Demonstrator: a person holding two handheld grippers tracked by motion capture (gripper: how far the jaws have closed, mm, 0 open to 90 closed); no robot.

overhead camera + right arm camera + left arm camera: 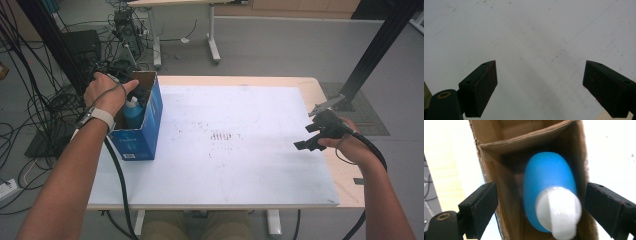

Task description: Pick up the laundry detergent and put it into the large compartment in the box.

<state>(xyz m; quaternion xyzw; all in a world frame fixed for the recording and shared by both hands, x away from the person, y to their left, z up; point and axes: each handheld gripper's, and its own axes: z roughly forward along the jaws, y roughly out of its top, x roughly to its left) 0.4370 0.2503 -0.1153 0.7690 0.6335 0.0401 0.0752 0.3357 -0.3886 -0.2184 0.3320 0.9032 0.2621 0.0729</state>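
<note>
Left gripper [540,202] jaws stand apart, clear of the blue bottle [546,182], its base hidden inside the cardboard box [499,142]; right gripper [540,82] jaws apart over bare table [524,37].

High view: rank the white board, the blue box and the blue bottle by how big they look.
1. White board, largest by far.
2. Blue box.
3. Blue bottle, smallest; it stands inside the box, so part of it is hidden.
</note>
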